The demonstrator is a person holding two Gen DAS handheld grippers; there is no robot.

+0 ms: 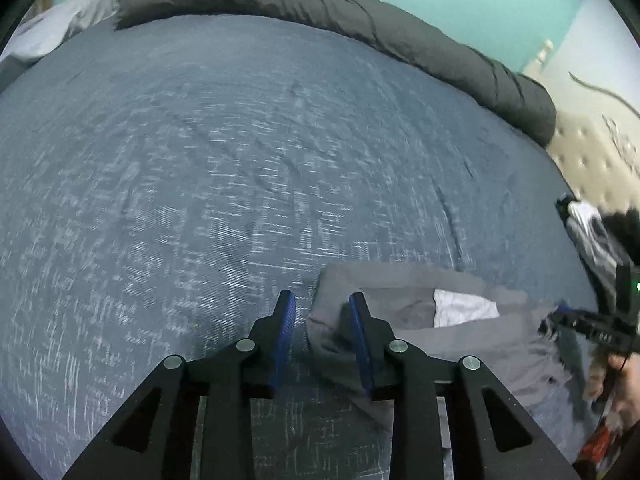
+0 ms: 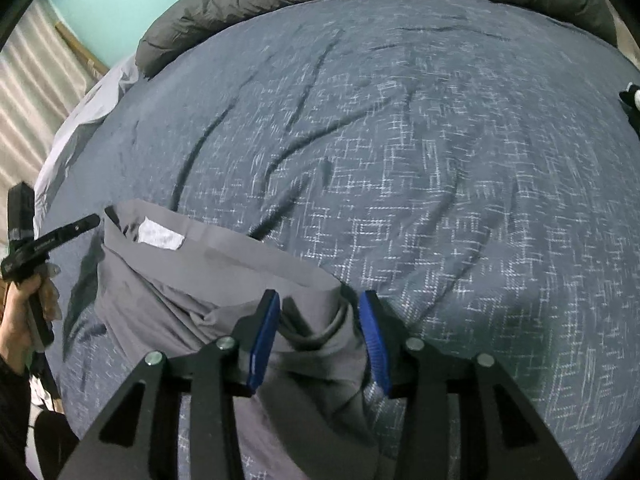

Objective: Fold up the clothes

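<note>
My left tongs (image 1: pixel 322 306) and right tongs (image 2: pixel 318 306) are both partly open, holding nothing. The grey clothes (image 2: pixel 224 280) on the bed (image 2: pixel 440 160) look soft and floppy, so I'd pinch the waistband corners.

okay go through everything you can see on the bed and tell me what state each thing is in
Grey garment: partly folded, wrinkled, white label showing.
Left tool: open, garment corner beside its pads, not gripped.
Right tool: open, bunched garment edge between pads.
Blue bedspread: spread out, creased.
Dark duvet: rolled along far edge.
</note>
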